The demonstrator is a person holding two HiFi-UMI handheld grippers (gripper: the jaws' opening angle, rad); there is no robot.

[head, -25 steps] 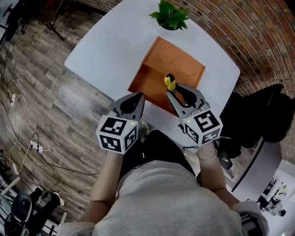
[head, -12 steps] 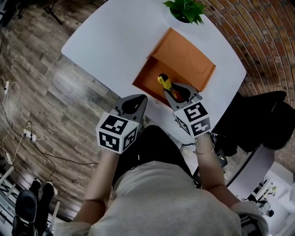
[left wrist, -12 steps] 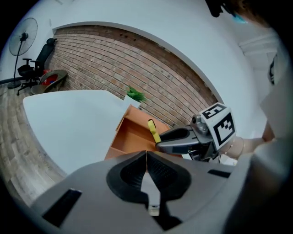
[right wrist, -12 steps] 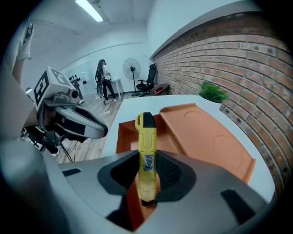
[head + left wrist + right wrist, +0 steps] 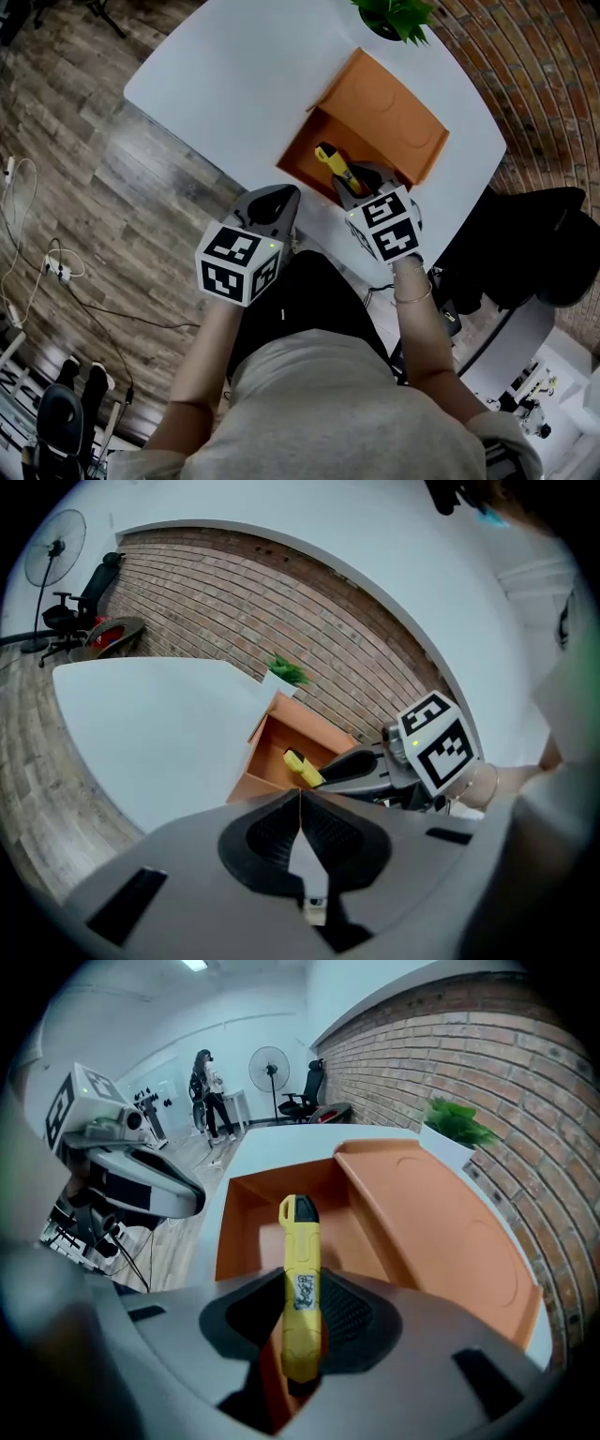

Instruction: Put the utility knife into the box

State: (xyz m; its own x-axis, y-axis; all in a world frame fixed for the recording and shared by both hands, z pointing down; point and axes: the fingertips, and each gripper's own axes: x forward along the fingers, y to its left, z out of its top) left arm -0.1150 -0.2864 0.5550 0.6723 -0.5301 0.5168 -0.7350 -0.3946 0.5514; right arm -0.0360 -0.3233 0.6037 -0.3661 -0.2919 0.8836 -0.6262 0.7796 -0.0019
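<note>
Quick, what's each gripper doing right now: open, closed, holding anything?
Left gripper: closed, nothing in it.
Right gripper: closed on the yellow knife.

Bright yellow along the utility knife, black at its far tip, a small white label midway. Plain orange all over the box, at one o'clock on the white desk. Green on the plant at twelve o'clock. Grey on the left gripper and the right gripper, ridged black on the fingers, black-and-white square markers on each cube. Red-brown brick with pale joints on the wall. Grey-brown planks on the floor.
</note>
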